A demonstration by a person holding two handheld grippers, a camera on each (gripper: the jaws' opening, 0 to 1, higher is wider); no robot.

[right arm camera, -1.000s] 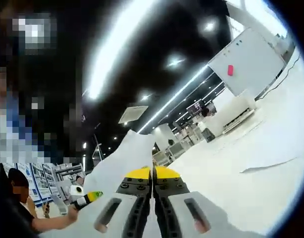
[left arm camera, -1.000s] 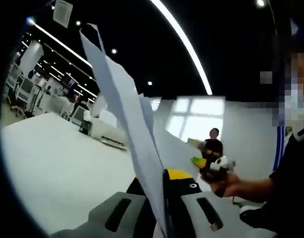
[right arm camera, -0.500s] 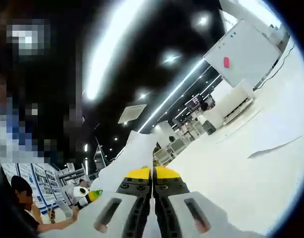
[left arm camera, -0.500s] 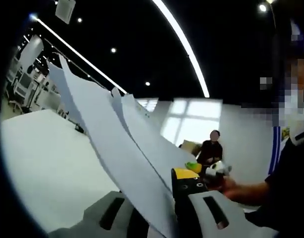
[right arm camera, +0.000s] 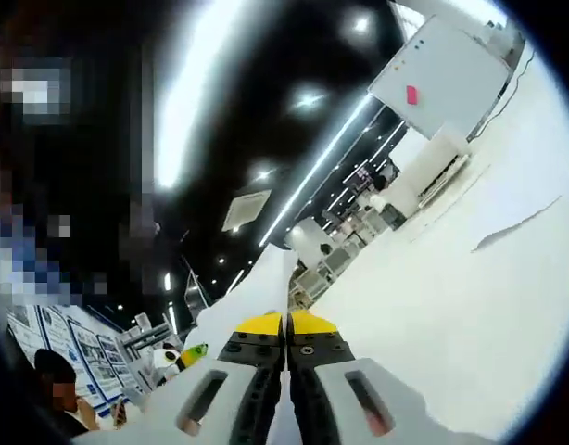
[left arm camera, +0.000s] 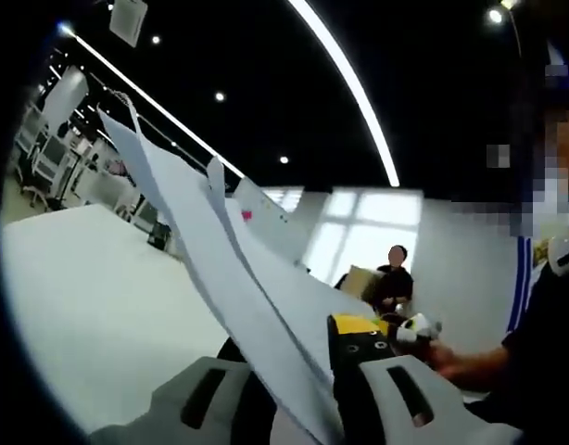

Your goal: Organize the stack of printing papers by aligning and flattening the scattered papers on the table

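A few white printing papers [left arm camera: 206, 236] are lifted off the table, edge-on, and fan up and to the left from between the jaws of my left gripper [left arm camera: 308, 341], which is shut on them. At their far end a hand holds my right gripper [left arm camera: 412, 326]. In the right gripper view, my right gripper [right arm camera: 286, 321] has its yellow-tipped jaws pressed together on the edge of the papers [right arm camera: 252, 289], which rise just left of the tips. The left gripper [right arm camera: 180, 358] shows beyond them at lower left.
The white table [left arm camera: 81, 297] stretches to the left, and in the right gripper view the table [right arm camera: 433, 315] carries a loose sheet [right arm camera: 516, 227] with a raised edge. A whiteboard [right arm camera: 447, 79] stands behind it. A seated person [left arm camera: 393, 278] is in the background.
The papers in my left gripper have leaned from nearly upright down toward the left and spread apart. Both grippers stay shut; both views have shifted slightly.
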